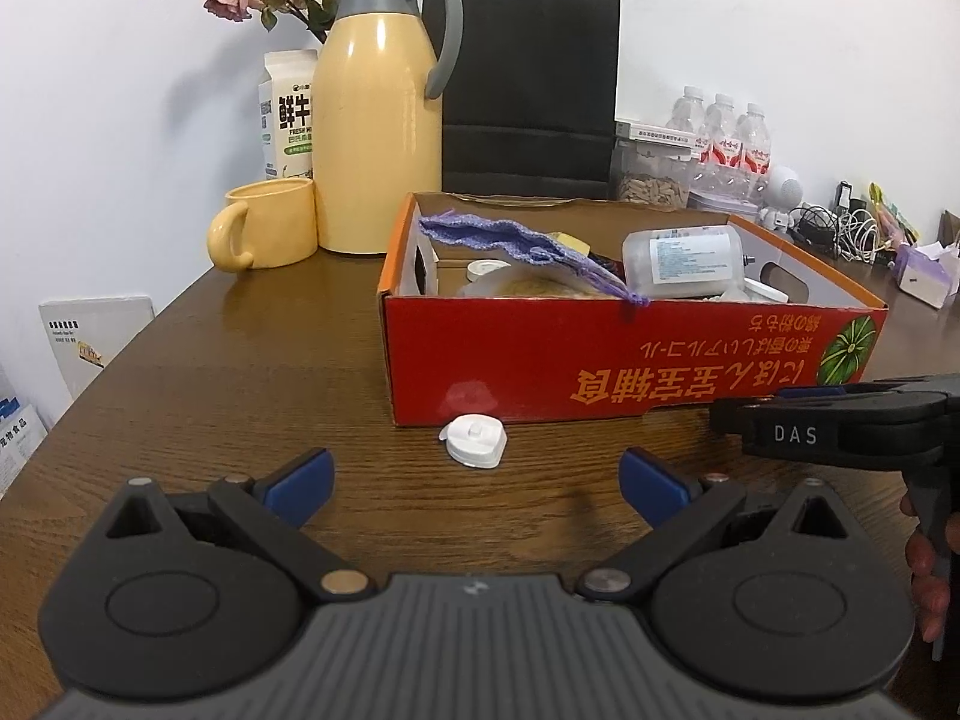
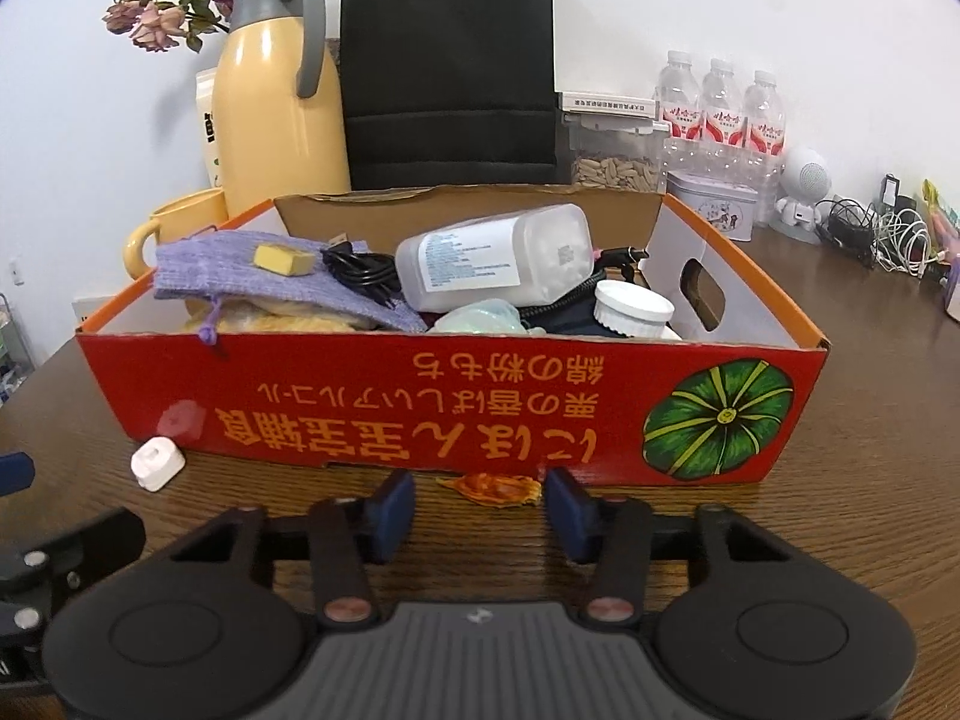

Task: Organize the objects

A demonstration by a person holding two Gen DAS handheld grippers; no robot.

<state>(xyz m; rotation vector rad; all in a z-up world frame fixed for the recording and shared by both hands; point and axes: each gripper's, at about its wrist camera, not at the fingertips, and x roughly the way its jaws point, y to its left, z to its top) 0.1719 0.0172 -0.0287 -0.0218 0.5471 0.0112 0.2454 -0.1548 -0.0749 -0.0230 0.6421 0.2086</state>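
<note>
A red cardboard box [image 1: 600, 360] [image 2: 420, 408] stands on the wooden table, filled with a purple knit pouch [image 2: 252, 270], a clear plastic bottle [image 2: 498, 258], a black cable and a white jar [image 2: 630, 306]. A small white cap-like piece [image 1: 474, 441] [image 2: 157, 463] lies on the table before the box's left corner. An orange wrapper [image 2: 492, 489] lies at the box's front. My left gripper [image 1: 474, 480] is open, just short of the white piece. My right gripper [image 2: 480, 513] is open, its jaws either side of the orange wrapper; its body shows in the left wrist view [image 1: 840, 426].
A yellow thermos [image 1: 378, 120], yellow mug [image 1: 264, 234], milk carton [image 1: 288, 114] and black paper bag [image 1: 528, 90] stand behind the box. Water bottles [image 2: 720, 114], a tin [image 2: 714, 204], a seed container and tangled cables [image 2: 882, 234] are at the back right.
</note>
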